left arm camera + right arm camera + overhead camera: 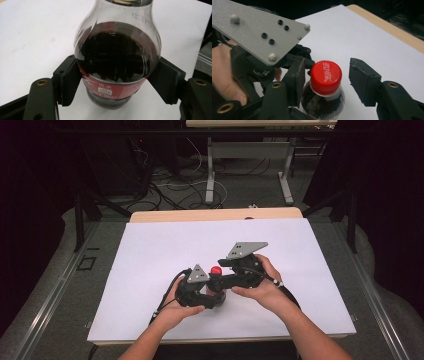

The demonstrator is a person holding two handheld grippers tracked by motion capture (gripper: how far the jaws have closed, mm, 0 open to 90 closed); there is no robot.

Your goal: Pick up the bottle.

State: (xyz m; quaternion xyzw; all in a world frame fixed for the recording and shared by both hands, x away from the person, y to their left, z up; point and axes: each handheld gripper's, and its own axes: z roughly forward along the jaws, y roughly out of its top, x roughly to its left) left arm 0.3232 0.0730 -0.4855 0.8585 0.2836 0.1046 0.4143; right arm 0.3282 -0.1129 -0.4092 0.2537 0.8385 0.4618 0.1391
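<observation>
Cap w/ white Chinese script, red label.

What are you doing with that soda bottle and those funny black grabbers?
A person holds one tool in each hand over a white table. The left tool is clamped around the body of a small cola bottle, keeping it upright. The right tool sits around the red cap, but its jaws stand a little apart from it, with a gap on one side. The cap is still on the bottle.
</observation>
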